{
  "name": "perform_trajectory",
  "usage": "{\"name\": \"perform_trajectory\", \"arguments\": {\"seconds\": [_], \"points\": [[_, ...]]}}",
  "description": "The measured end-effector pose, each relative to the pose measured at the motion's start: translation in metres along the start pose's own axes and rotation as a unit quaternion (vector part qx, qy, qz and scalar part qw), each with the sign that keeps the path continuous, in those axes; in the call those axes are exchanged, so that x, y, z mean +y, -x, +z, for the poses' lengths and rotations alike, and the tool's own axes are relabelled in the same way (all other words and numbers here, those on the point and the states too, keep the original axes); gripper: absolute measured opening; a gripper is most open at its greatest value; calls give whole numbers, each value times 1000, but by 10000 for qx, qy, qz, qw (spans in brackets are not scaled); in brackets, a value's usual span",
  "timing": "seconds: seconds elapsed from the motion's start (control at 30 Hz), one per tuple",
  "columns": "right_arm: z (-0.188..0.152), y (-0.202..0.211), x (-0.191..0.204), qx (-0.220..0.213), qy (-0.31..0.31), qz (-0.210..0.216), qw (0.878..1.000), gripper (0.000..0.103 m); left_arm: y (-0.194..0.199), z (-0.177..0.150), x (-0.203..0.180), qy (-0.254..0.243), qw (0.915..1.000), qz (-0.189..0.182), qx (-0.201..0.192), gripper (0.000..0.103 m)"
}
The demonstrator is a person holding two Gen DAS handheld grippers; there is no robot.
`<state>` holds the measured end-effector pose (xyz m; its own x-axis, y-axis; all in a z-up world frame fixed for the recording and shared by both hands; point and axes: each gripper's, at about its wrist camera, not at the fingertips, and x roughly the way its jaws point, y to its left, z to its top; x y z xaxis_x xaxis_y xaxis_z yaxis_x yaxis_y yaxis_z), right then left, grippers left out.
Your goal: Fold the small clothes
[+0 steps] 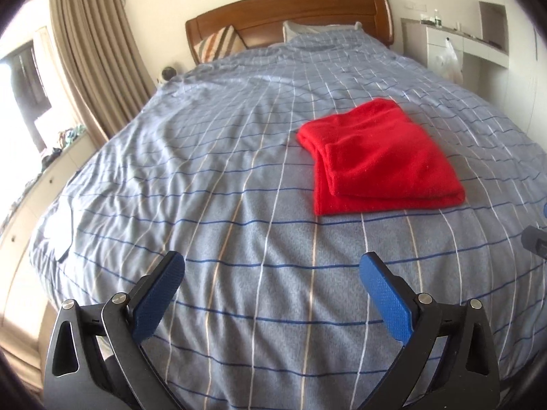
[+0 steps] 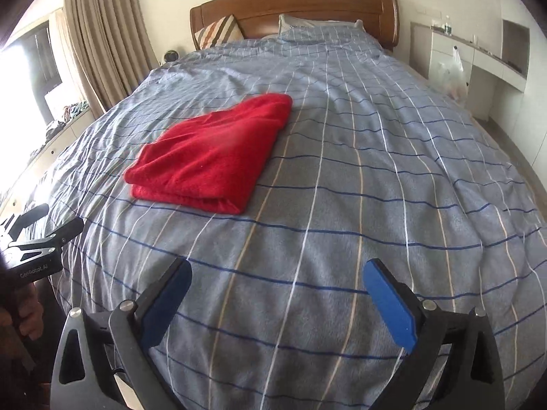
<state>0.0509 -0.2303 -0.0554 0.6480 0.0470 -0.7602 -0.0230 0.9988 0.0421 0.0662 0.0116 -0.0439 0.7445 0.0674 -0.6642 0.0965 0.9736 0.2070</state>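
A red cloth [image 1: 379,157] lies folded into a flat rectangle on the blue checked bedcover [image 1: 212,177], to the right of centre in the left wrist view. In the right wrist view the same red cloth [image 2: 212,153] lies left of centre. My left gripper [image 1: 271,263] hovers over bare bedcover, short of the cloth and to its left, jaws wide open and empty. My right gripper [image 2: 277,271] is also wide open and empty, short of the cloth and to its right. The left gripper's body [image 2: 37,242] shows at the left edge of the right wrist view, held by a hand [image 2: 24,317].
A wooden headboard [image 1: 290,10] with a striped cushion [image 1: 218,42] and a pillow [image 1: 307,29] stands at the far end. Beige curtains [image 1: 92,54] and a low cabinet [image 1: 37,184] run along the left. A white desk unit [image 1: 454,48] stands at the right.
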Motion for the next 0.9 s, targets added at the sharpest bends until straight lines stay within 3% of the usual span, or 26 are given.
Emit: {"name": "perform_trajectory", "arguments": {"seconds": [0.17, 0.33, 0.5, 0.9], "points": [[-1, 24, 17, -162, 321, -108, 9993, 102, 17, 0, -1, 50, 9986, -503, 165, 102], [-2, 37, 28, -84, 436, -270, 9986, 103, 25, -8, -6, -151, 9973, -636, 338, 102], [-5, 42, 37, 26, 524, -304, 9982, 103, 27, -17, -3, -12, 9945, -861, 594, 102], [-12, 40, 51, 208, 740, -373, 9963, 103, 37, -15, 9, 207, 9968, -665, 381, 103]]}}
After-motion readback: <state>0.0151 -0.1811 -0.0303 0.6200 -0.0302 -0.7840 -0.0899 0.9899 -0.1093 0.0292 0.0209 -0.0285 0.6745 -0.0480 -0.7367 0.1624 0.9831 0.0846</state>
